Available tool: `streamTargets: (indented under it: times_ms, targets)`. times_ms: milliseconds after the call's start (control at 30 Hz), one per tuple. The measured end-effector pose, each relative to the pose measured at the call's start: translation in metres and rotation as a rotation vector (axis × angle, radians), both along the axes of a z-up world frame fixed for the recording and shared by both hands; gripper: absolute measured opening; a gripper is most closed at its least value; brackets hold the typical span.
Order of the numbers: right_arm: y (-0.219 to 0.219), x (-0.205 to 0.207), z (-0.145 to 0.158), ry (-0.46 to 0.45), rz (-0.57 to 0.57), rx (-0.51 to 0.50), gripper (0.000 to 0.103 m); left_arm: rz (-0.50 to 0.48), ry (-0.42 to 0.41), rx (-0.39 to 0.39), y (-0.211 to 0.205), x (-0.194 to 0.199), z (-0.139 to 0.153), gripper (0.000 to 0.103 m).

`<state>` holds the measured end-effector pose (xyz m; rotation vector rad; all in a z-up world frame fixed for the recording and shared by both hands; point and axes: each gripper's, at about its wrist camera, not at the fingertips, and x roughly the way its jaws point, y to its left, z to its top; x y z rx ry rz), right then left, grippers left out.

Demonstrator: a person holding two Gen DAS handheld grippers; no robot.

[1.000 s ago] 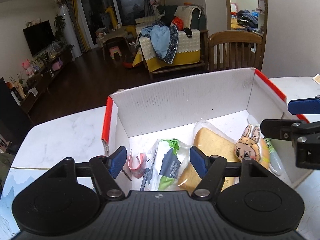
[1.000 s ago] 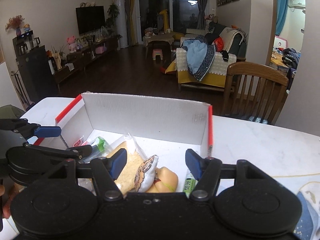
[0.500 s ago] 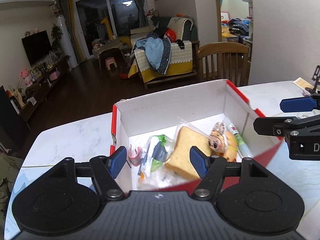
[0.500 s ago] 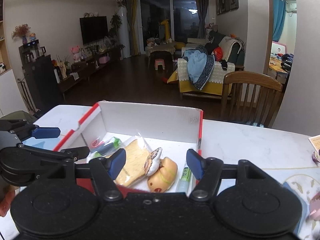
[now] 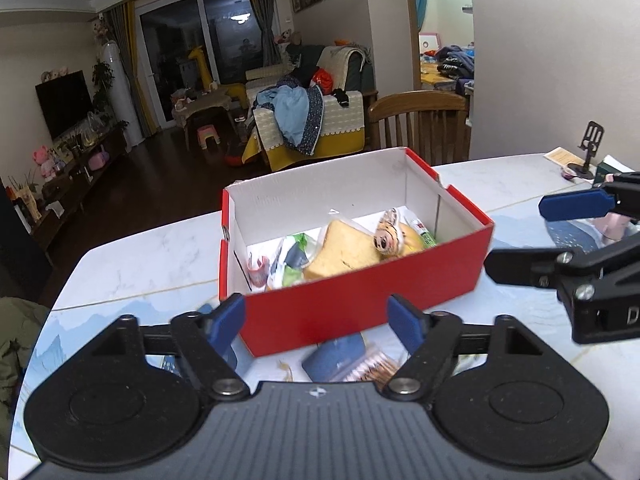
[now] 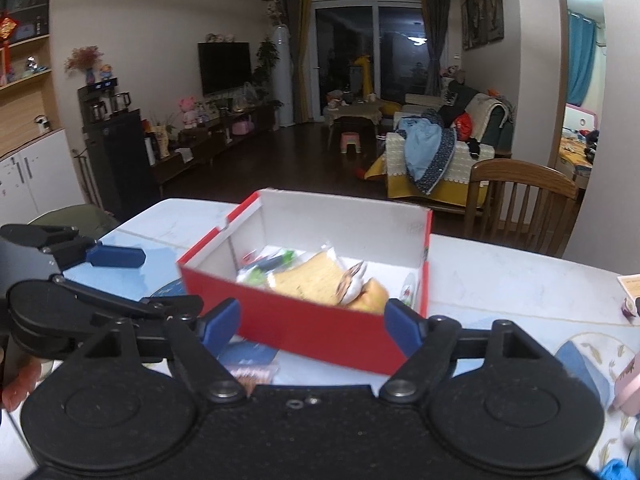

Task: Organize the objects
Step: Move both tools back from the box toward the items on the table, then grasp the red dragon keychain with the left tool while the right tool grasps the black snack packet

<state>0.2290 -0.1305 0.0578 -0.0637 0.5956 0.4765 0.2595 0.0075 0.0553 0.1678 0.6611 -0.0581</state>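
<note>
Both claws have pulled back and up from the box; a second ago they were over its contents. Left claw (image 5: 316, 322) and right claw (image 6: 312, 326) have just been opening, jaws apart, nothing between them. Just under the claws on the desk (image 5: 132, 264): a blue packet (image 5: 336, 358), still unsorted. Ahead of both claws, the red cardboard box (image 5: 360, 304) holds bagged bread (image 5: 340, 254), a plush figure (image 5: 387, 238) and green-wrapped packets (image 5: 294, 258). Probably one drop-off done, next pick due.

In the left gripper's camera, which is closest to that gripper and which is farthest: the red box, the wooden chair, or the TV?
1. Red box, right in front of the left gripper on the table.
2. Wooden chair, behind the box, to the right.
3. TV, far off on the left wall.
</note>
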Motion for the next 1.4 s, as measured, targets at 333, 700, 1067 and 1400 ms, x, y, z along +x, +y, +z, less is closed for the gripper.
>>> streamTargets:
  times_ms: [333,700,1067,1400]
  targets:
    - [-0.002,-0.038,-0.02,0.014,0.027,0.03,0.101,-0.008,-0.017,-0.039,0.01,-0.046,-0.007,0.082]
    - [0.003,-0.077,-0.058,0.042,0.051,0.018,0.102,0.049,-0.005,-0.092,0.033,-0.077,-0.041,0.083]
    - [-0.002,-0.093,-0.075,0.046,0.057,0.012,0.102,0.035,0.0,-0.097,0.031,-0.092,-0.075,0.102]
    - [0.0,-0.079,-0.094,0.072,0.05,-0.001,0.102,0.016,0.037,-0.093,0.025,-0.073,-0.115,0.102]
